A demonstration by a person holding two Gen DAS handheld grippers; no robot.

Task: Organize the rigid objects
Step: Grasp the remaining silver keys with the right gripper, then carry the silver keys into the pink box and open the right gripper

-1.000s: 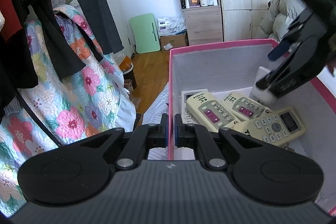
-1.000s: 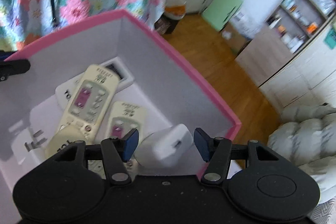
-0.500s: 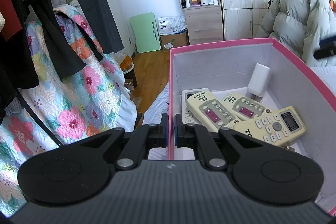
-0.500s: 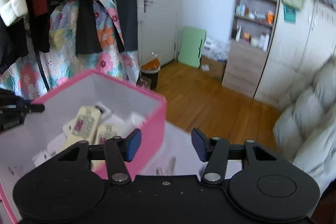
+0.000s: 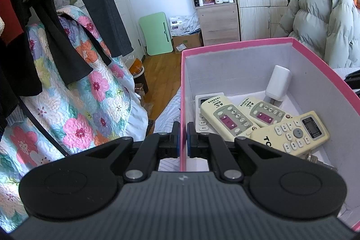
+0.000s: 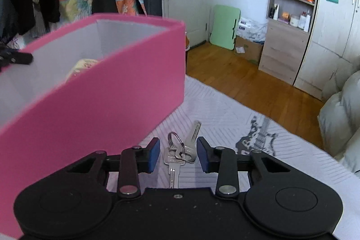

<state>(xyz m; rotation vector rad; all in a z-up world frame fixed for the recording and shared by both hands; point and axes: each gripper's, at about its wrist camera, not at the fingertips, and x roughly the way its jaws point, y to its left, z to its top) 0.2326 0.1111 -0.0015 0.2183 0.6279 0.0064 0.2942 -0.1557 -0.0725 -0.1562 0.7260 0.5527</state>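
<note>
1. A pink box with pale inner walls sits on a light patterned bedcover.
2. The left gripper is clamped on the near left wall of the box, one blue pad on each side of the rim.
3. Inside the box lie cream remote controls, overlapping one another, and a white charger leaning against the far right wall.
4. The right gripper hangs over the bedcover just right of the box, jaws closing, pads not yet touching anything.
5. A bunch of silver keys on a ring lies on the bedcover between those pads.
6. A green folding table leans against the far wall.
</note>
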